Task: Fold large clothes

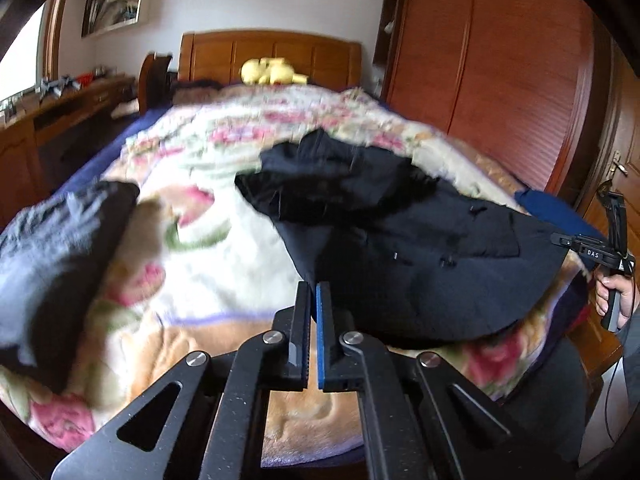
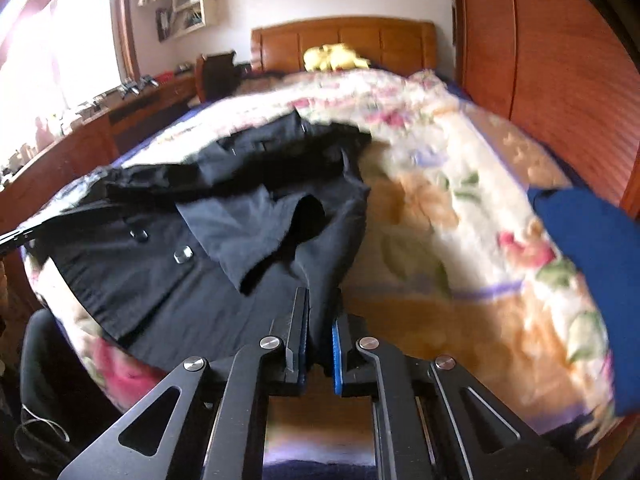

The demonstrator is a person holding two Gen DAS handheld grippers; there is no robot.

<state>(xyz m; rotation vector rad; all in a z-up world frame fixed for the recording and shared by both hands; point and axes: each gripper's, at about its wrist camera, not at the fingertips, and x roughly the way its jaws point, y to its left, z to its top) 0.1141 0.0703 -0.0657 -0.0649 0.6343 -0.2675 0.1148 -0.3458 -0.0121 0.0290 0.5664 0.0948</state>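
A large black coat (image 1: 420,248) with buttons lies rumpled on the flowered blanket (image 1: 208,248) of the bed; it also shows in the right wrist view (image 2: 192,272). My left gripper (image 1: 313,292) is shut with nothing visible between its jaws, just at the coat's left hem. My right gripper (image 2: 320,304) is shut on the coat's right edge, black cloth pinched between its pads. The right gripper also shows at the far right of the left wrist view (image 1: 560,240), at the coat's edge.
A folded dark grey garment (image 1: 52,264) lies on the bed's left. A blue cloth (image 2: 592,264) lies on the right. A yellow plush toy (image 1: 268,70) sits by the headboard. A wooden wardrobe (image 1: 500,60) stands right, a desk (image 1: 68,108) left.
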